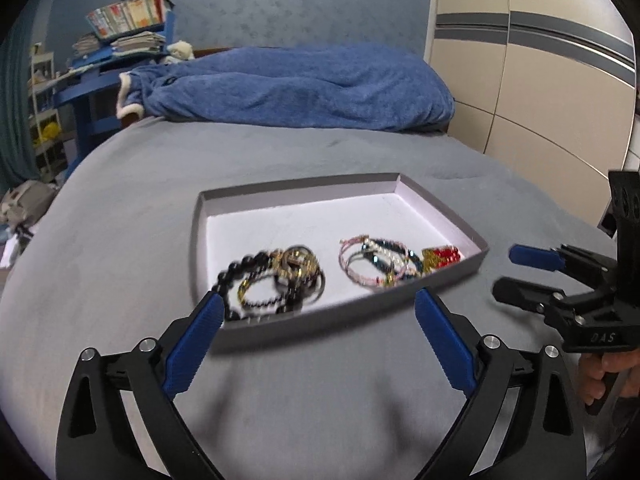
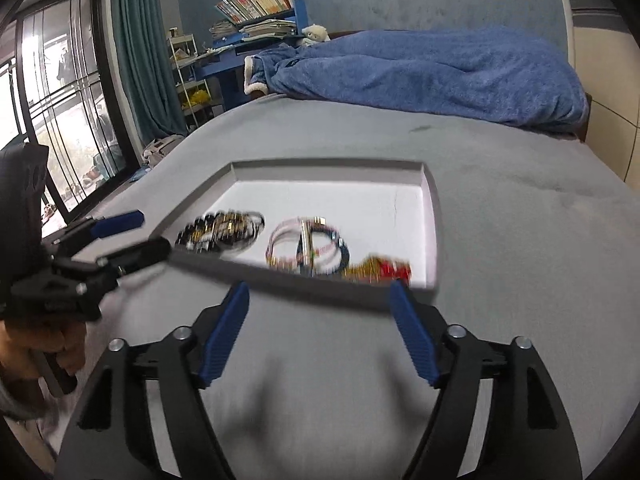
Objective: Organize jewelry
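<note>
Bracelets lie in three small heaps inside a shallow grey tray (image 1: 436, 200) with a white floor, and the tray sits on a bed (image 1: 120, 220) under a grey cover. Nearest the tray's left wall is a dark beaded bracelet pile (image 1: 272, 280) tangled with gold and metal rings. Beside it, apart from it, lies a pink and white cord bracelet pile (image 1: 378, 266) crossed by a dark blue beaded band. Toward the tray's right corner is a red and gold trinket (image 1: 440, 258), just beside the pink pile.

Left claw (image 1: 316, 308) stands wide, its blue pads spread to either side of the tray's near wall, nothing between them. Right claw (image 2: 320, 292) is also spread wide and bare, poised just short of the tray's near edge, with the red and gold trinket beyond its right pad. Each claw shows in the other's view, off to the side of the tray over the bed cover, gripped from below by a hand (image 1: 600, 376).

A rumpled blue blanket (image 1: 300, 92) lies across the far end of the bed.
</note>
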`<state>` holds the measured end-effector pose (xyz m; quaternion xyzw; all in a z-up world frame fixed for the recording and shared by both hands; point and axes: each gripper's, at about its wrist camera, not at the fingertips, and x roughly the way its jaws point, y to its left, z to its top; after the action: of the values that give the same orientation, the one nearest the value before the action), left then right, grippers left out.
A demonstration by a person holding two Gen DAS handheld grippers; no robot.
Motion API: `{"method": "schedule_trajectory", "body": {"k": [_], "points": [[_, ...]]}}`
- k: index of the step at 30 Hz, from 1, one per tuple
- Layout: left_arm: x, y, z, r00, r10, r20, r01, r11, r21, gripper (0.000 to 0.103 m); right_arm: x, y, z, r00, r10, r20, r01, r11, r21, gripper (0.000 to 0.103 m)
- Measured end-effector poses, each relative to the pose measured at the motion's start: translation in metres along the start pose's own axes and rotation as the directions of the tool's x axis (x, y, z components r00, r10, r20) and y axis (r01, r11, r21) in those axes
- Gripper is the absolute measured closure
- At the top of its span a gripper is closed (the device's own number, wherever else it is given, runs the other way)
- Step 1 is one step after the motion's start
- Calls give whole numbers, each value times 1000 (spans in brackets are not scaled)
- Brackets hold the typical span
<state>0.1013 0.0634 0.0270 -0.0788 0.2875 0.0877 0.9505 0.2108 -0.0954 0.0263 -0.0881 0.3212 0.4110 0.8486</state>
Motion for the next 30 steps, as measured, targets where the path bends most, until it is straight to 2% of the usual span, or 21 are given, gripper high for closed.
{"method": "schedule_trajectory", "body": {"k": [3,6,8,11,18,30], "points": [[-14,-2,-12,999,21,29,-20,1000,-12,6,-13,2,-17,1000,-10,21,10,1000,3,22],[-25,-2,-20,997,38,61,-36,999,-40,5,-29,5,-30,994,-35,104,36,999,0,18],[-31,-3,-22,996,48,79,-45,998,-47,5,-38,8,-33,987,-47,154,49,999,-4,9],[-37,-2,-27,991,76,114,-69,995,-66,5,-43,9,-34,983,-38,179,39,999,-2,6],[-47,7,-38,982,96,161,-77,990,-119,5,-49,24,-46,976,-20,218,33,998,-56,6],[-50,-4,-39,980,75,182,-65,996,-60,5,-46,29,-50,980,-28,199,42,997,-64,6]]}}
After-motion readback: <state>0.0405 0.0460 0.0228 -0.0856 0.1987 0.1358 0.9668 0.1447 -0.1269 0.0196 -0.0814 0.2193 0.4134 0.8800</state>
